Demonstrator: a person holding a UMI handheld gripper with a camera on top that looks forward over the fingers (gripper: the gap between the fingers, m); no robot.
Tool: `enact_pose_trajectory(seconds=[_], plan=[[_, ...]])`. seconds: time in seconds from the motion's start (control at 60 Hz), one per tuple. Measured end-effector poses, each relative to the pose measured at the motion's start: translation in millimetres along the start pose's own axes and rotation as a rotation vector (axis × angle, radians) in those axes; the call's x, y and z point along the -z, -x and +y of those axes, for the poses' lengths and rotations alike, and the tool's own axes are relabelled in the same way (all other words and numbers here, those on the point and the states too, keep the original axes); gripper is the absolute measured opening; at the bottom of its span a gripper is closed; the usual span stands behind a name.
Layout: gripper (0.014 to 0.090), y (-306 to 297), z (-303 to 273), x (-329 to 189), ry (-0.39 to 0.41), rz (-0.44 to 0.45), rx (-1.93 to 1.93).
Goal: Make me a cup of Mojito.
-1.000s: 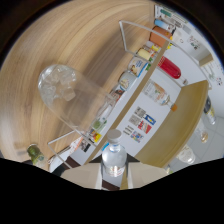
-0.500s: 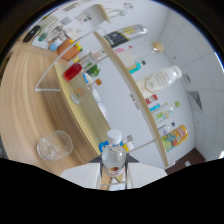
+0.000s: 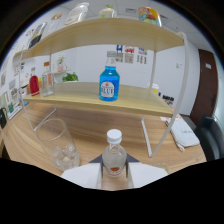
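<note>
A small clear bottle (image 3: 114, 156) with a white cap stands upright between my two white fingers (image 3: 82, 175). My gripper (image 3: 114, 169) is shut on the bottle's body. Just ahead and to the left, a clear glass (image 3: 57, 142) holding ice cubes sits on the wooden table (image 3: 100, 125). Beyond both, a blue bottle (image 3: 108, 85) with a white cap stands on the lower shelf (image 3: 135, 102) of a wooden rack. The bottom of the held bottle is hidden.
A red bottle (image 3: 34, 84), a clear bottle (image 3: 46, 82) and a green plant (image 3: 70, 77) stand at the shelf's left end. The top shelf (image 3: 110, 31) carries several packages. The rack's white leg (image 3: 147, 137) rises right of the bottle. A white packet (image 3: 182, 134) lies further right.
The view has swung from steeply tilted to level, facing the rack. The bottle stays held between the fingers. The glass with ice now stands close on the left.
</note>
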Motion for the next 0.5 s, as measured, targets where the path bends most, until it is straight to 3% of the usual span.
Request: enact_pose_trajectory(seconds=[0.217,0.5], plan=[[0.0343,-10,32,-29,0.069,0.005,-0.088],[0.0350,-5,44,-37,0.085,-0.002,-0.131]])
